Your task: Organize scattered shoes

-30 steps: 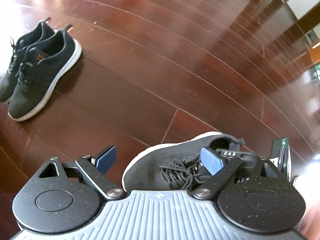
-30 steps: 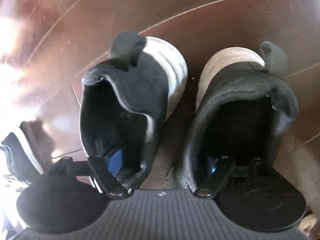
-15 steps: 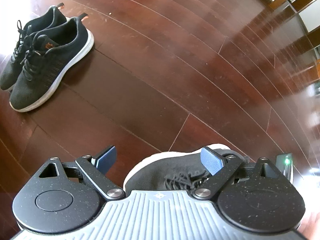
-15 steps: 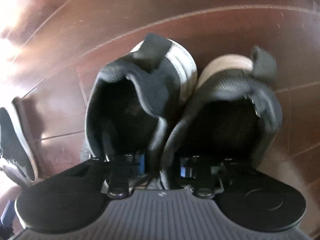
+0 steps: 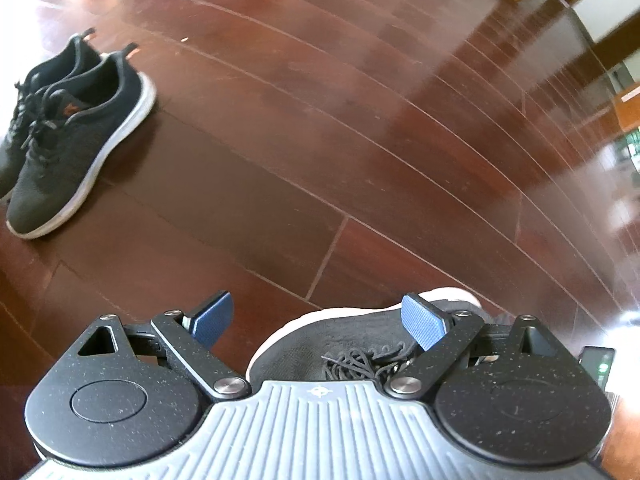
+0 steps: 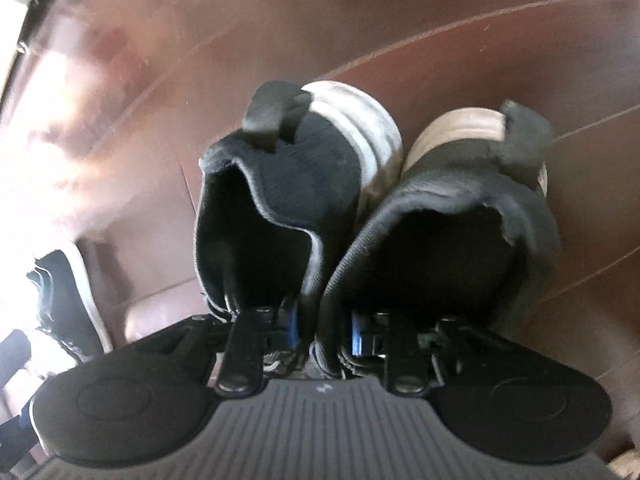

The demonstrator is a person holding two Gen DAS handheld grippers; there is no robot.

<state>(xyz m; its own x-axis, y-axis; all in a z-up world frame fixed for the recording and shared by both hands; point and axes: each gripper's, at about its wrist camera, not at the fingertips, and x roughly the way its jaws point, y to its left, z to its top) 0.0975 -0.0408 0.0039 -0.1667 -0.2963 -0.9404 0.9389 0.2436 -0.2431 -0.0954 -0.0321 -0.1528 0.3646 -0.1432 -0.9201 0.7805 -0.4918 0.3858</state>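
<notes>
In the right wrist view, the right gripper (image 6: pixel 324 336) has one finger inside each of two dark shoes, its jaws drawn together so that the shoes' inner walls are pinched between them. The left-hand shoe (image 6: pixel 280 200) and the right-hand shoe (image 6: pixel 452 232) hang heel-away from the camera, pressed side to side, with their pale soles and heel tabs turned toward the wooden floor (image 6: pixel 400 20). They seem to be lifted clear of it, though the blur makes that hard to confirm.

The left gripper (image 5: pixel 318 322) holds nothing; its jaws stand wide apart. Just below and beyond it a grey laced shoe (image 5: pixel 344 340) shows, which is likely one of the two the other gripper carries, judging by the gripper body visible at the lower right edge.

Farther off, at the left of the left wrist view, a black pair (image 5: pixel 68 128) with white soles sits neatly side by side on the floor, toes pointing the same way.

By count: two grippers, and four shoes in all as far as these views show, two paired on the floor and two in the grip. As I judge it, one pair is already set in order; the carried pair still needs setting down, probably beside the first.
</notes>
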